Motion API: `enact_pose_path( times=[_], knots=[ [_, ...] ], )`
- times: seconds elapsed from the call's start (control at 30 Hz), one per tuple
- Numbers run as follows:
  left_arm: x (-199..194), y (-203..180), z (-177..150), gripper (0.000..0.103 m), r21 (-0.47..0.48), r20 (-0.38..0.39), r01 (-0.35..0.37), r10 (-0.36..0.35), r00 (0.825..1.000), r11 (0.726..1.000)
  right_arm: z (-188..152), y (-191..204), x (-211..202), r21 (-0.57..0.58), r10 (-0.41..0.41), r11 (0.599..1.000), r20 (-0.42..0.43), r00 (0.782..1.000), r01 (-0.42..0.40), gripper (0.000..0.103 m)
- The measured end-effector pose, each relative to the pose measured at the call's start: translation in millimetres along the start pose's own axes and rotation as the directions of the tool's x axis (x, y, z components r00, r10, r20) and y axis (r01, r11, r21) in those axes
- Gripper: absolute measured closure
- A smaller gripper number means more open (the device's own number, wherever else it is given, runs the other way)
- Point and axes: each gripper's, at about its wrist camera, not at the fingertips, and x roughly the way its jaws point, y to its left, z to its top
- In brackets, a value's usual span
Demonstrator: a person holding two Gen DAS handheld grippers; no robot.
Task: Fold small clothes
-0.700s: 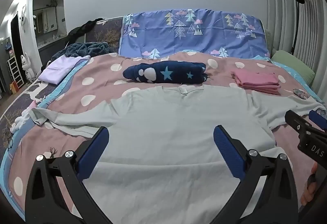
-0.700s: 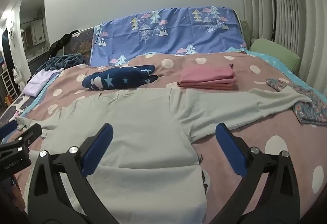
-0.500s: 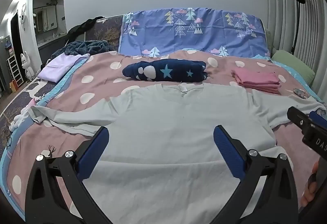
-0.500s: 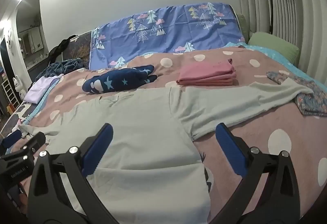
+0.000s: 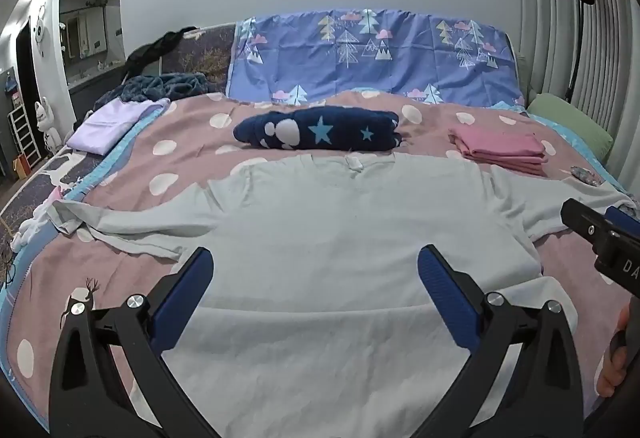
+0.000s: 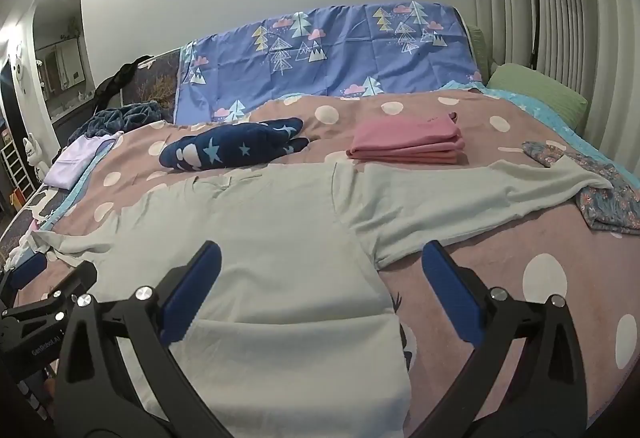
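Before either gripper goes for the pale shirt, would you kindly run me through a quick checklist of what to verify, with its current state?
1. Left gripper open and empty: ok, jaws wide apart, nothing between them.
2. Right gripper open and empty: ok, same.
3. Shirt spread flat, collar away from us: ok; the bottom hem looks already folded up.
4. Sleeves laid out: not ok. The left sleeve is rumpled, and the right sleeve lies with its cuff on the floral cloth.
5. Pink stack and star-print bundle clear of the shirt: the stack ok; the bundle cannot tell, it sits right at the collar.
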Motion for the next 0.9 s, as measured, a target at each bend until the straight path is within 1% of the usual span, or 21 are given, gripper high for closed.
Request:
enact_pose_path(
  times=[0.1, 0.27, 0.3, 0.4, 0.47, 0.53, 0.7, 0.83, 0.9],
  knots=[
    [-2, -1, -1, 0.001, 0.02, 0.03, -0.014, 0.013, 0.999, 1.0, 0, 1, 0, 0.0, -0.002, 1.0, 0.0, 1.0, 0.002, 0.002],
    [-1, -1, -1, 0.001, 0.042, 0.019, 0.006, -0.007, 1.0, 0.999, 1, 2, 0, -0.006, -0.006, 1.0, -0.003, 1.0, 0.006, 0.002],
    [0, -1, -1, 0.001, 0.048, 0.01, 0.015, -0.015, 1.0, 0.999, 1, 2, 0, -0.006, -0.006, 1.0, -0.002, 1.0, 0.006, 0.002],
    [6, -2, -3, 0.001, 0.068, -0.051, 0.055, -0.051, 0.997, 0.996, 0, 2, 0, -0.006, -0.006, 1.0, -0.003, 1.0, 0.006, 0.002],
    [11, -1, -5, 0.001, 0.059, -0.076, 0.047, -0.042, 0.996, 0.997, -1, 3, 0, -0.008, -0.006, 1.0, -0.003, 1.0, 0.006, 0.002],
    [12, 1, -7, 0.001, 0.041, -0.088, 0.07, -0.066, 0.994, 0.997, -1, 3, 0, -0.009, -0.005, 1.0, -0.003, 1.0, 0.005, 0.002],
    [9, 2, -8, 0.001, 0.032, -0.07, 0.08, -0.077, 0.995, 0.996, -2, 5, 0, -0.014, -0.005, 1.0, -0.008, 1.0, 0.005, 0.002],
    [8, -2, -10, 0.001, 0.053, -0.056, 0.066, -0.063, 0.996, 0.996, -4, 8, 0, -0.027, -0.003, 1.0, -0.012, 1.0, 0.002, 0.002],
    [7, -3, -10, 0.001, 0.056, -0.048, 0.071, -0.068, 0.997, 0.996, -3, 9, 1, -0.033, -0.004, 0.999, -0.015, 1.0, 0.004, 0.002]
  ],
)
